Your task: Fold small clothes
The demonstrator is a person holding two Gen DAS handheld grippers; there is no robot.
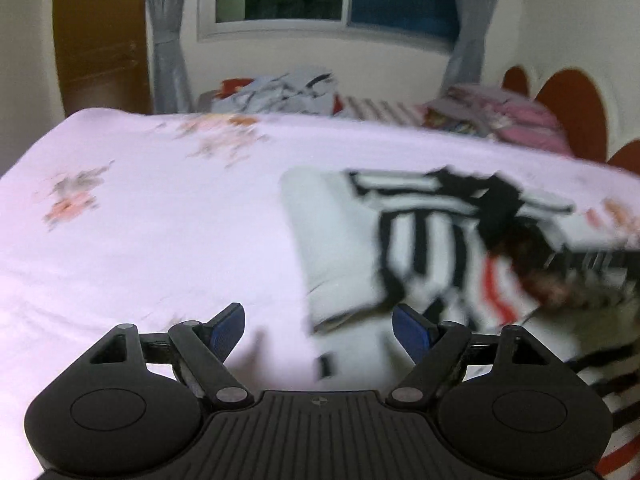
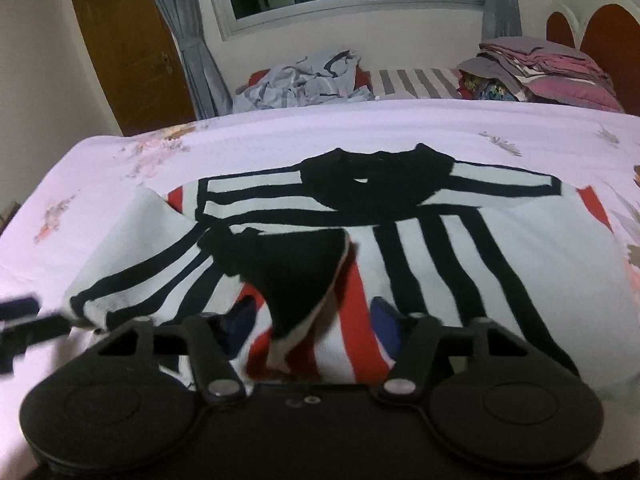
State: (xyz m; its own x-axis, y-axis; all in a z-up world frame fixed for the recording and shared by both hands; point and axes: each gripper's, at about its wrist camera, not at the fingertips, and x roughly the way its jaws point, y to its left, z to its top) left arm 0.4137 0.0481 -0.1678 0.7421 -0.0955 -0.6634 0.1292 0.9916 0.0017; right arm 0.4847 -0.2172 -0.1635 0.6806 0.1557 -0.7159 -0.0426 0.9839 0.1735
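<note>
Striped shirt [image 2: 420, 240] flat on bedsheet [image 1: 160, 220] | left edge folded | sheet bare leftward

Striped shirt [image 2: 420, 240] flat on lilac sheet [image 2: 280, 136], black collar [image 2: 376, 184] far side. Right gripper [image 2: 310, 328] over near hem, blue pads [image 2: 384, 320] straddling a raised fabric fold (contact unclear). Clothes pile [image 2: 304, 80] behind.

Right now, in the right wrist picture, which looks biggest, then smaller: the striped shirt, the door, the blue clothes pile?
1. Shirt, easily biggest, though it lies nearest the camera.
2. Door.
3. Blue clothes pile, smallest.
The door and pile sit far back, so true sizes are unsure.
</note>
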